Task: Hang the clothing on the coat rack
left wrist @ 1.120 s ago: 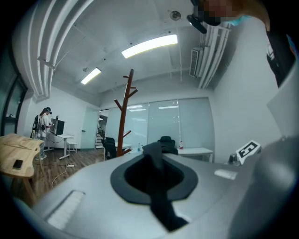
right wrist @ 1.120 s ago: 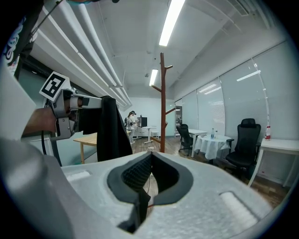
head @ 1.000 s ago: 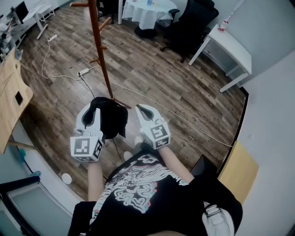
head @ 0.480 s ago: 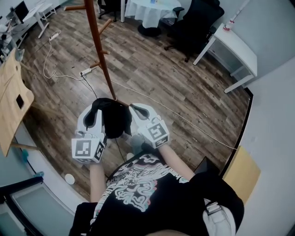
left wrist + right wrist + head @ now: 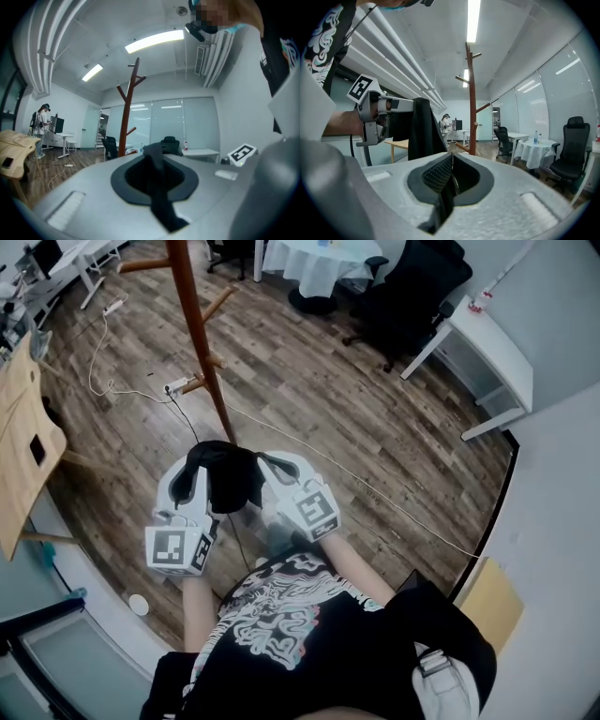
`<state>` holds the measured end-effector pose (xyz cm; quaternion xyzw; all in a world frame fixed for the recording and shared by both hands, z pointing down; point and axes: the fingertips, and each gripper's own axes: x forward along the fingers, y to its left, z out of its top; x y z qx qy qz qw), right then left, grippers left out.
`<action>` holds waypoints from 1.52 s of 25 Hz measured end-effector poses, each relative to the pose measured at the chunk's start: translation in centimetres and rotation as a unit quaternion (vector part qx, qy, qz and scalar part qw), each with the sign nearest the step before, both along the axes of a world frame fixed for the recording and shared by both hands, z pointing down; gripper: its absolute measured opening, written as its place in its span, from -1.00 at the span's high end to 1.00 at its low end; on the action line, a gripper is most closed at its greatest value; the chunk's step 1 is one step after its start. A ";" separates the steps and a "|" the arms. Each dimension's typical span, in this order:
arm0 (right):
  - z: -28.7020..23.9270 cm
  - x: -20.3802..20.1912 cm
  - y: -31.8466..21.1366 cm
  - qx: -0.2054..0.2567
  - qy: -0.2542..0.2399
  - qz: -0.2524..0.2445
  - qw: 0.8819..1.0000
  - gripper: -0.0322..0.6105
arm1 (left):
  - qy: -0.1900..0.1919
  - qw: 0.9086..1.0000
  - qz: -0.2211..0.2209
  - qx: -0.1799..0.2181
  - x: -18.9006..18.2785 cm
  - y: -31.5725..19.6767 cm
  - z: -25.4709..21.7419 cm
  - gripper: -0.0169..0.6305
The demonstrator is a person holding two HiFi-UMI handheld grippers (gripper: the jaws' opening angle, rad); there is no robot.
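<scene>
Wood floor (image 5: 375, 418), office room. Coat rack (image 5: 199, 343) stands just far of both grippers, its top cut off in the head view and its base hidden behind the clothing (image 5: 230, 482). Left gripper (image 5: 194, 463) is clamped on the black clothing, which hangs bunched just right of it, between the two grippers. Right gripper (image 5: 270, 463) has its jaws together with nothing seen between them, and its tip touches the clothing's right edge. Garment type is unreadable. Clothing not on the rack.
</scene>
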<state>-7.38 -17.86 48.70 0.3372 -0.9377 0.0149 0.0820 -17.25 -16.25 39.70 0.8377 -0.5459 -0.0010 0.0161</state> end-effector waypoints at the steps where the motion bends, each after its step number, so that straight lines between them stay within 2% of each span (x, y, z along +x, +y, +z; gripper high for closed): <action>1: 0.1 -0.1 -0.7 0.000 0.001 -0.002 1.000 0.89 | -0.002 1.000 0.000 0.001 -0.1 -0.6 0.1 0.92; 7: 1.1 -1.1 -4.3 -0.004 0.010 -0.020 1.000 0.89 | -0.001 1.000 -0.001 0.000 -0.6 -3.9 0.9 0.92; 10: 2.2 -2.0 -5.7 -0.016 0.019 -0.035 0.999 0.71 | -0.003 1.000 -0.002 0.002 -0.8 -5.2 1.1 0.92; 15: 2.8 -3.1 -8.1 -0.017 0.033 -0.034 0.999 0.69 | -0.003 1.000 -0.002 0.008 -1.0 -6.7 0.7 0.92; 17: 3.3 -3.4 -8.9 -0.020 0.037 -0.036 0.998 0.58 | -0.001 1.000 -0.004 0.008 -1.1 -7.1 0.6 0.92; 22: 3.9 -4.2 -10.1 -0.021 0.046 -0.050 0.997 0.56 | -0.003 1.000 0.000 0.009 -1.0 -8.0 0.6 0.92; 28: 3.9 -6.3 -11.0 -0.002 0.050 -0.076 0.996 0.56 | -0.005 1.000 -0.001 0.001 -1.4 -8.7 1.4 0.92; 35: 4.2 -6.9 -12.5 0.007 0.051 -0.080 0.995 0.60 | -0.010 1.000 0.003 0.004 -1.0 -9.7 0.9 0.92; 36: 4.1 -6.9 -12.8 0.007 0.050 -0.082 0.995 0.81 | -0.010 1.000 0.004 0.005 -0.9 -9.9 0.8 0.92; 37: 4.1 -6.9 -13.0 0.005 0.048 -0.085 0.995 0.89 | -0.010 1.000 0.003 0.006 -0.9 -10.1 0.7 0.92; 38: 4.0 -6.9 -13.1 0.001 0.043 -0.088 0.995 0.89 | -0.008 1.000 0.002 0.006 -0.9 -10.2 0.7 0.92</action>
